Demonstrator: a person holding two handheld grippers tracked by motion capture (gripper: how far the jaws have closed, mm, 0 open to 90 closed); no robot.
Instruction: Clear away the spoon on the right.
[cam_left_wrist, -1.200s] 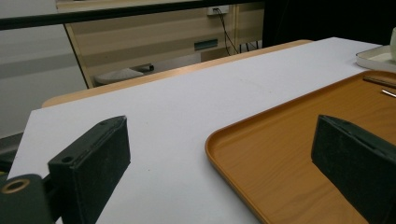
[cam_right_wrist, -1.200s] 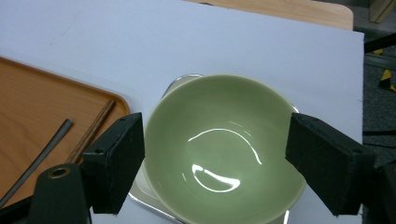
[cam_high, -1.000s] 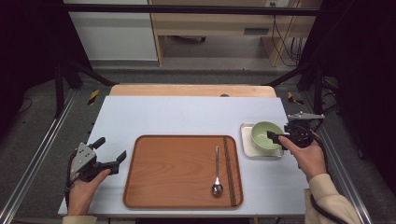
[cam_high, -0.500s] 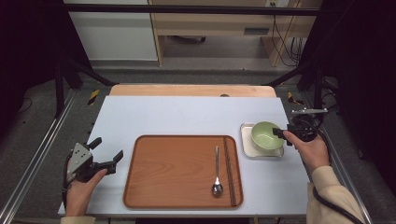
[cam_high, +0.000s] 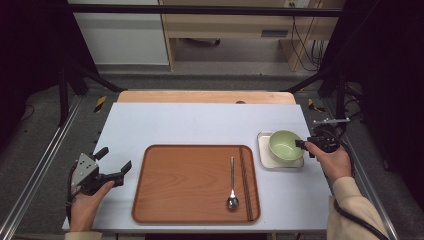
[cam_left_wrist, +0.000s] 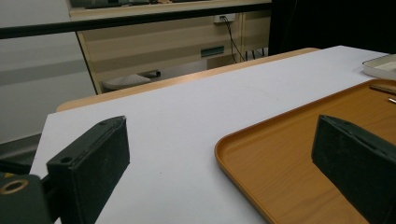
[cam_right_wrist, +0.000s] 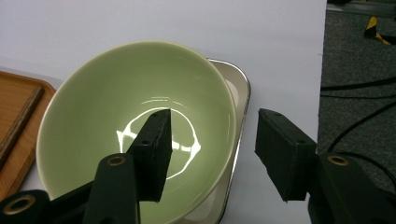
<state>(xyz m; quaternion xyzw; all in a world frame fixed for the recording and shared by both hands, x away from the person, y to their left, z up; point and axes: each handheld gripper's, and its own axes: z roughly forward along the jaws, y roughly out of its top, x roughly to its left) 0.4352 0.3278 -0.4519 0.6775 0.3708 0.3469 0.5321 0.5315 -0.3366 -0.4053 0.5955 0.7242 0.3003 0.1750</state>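
A pale green bowl (cam_high: 285, 145) stands on a small white tray (cam_high: 265, 159) at the table's right. My right gripper (cam_high: 302, 145) reaches in from the right and straddles the bowl's near rim. In the right gripper view one jaw hangs inside the bowl (cam_right_wrist: 116, 116) and the other outside it, over the white tray (cam_right_wrist: 243, 93). The right gripper (cam_right_wrist: 212, 116) has just been closing, and the rim stands between the pads with gaps on both sides. My left gripper (cam_high: 116, 159) rests open on the table, left of the wooden tray (cam_high: 190, 175), with nothing between its jaws (cam_left_wrist: 222, 123).
On the wooden tray (cam_left_wrist: 289, 154) lie a metal spoon (cam_high: 232, 185) and a pair of dark chopsticks (cam_high: 246, 180) near its right edge. A chopstick end (cam_right_wrist: 21, 121) lies just left of the bowl. The table's right edge runs close behind my right hand.
My right hand has shifted slightly to the right and lower at the bowl, and its jaws have narrowed around the rim. The left hand has stayed put.
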